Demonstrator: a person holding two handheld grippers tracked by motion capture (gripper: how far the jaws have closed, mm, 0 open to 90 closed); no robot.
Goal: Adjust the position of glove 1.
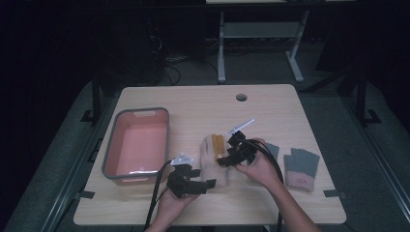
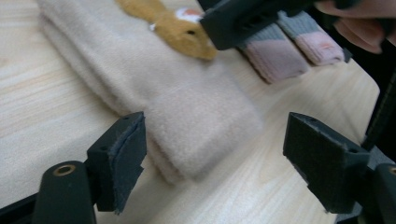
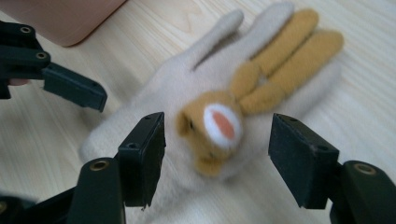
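Observation:
A cream glove [image 1: 211, 166] with a tan rabbit figure [image 1: 218, 144] on it lies flat near the table's middle. My left gripper [image 1: 207, 185] is open at the glove's cuff. In the left gripper view the cuff [image 2: 201, 116] lies between the left gripper's [image 2: 217, 135] spread jaws, and neither pad presses on it. My right gripper [image 1: 222, 159] is open over the rabbit. In the right gripper view the rabbit's face [image 3: 219, 123] sits between the right gripper's [image 3: 219, 140] wide jaws, with the glove [image 3: 163, 93] stretched out behind it.
A pink bin with a grey rim [image 1: 112, 145] stands at the left of the table. A pair of grey and pink gloves [image 1: 300, 166] lies at the right, with another grey piece [image 1: 273, 149] behind my right hand. The tabletop has a cable hole [image 1: 241, 97] at the back.

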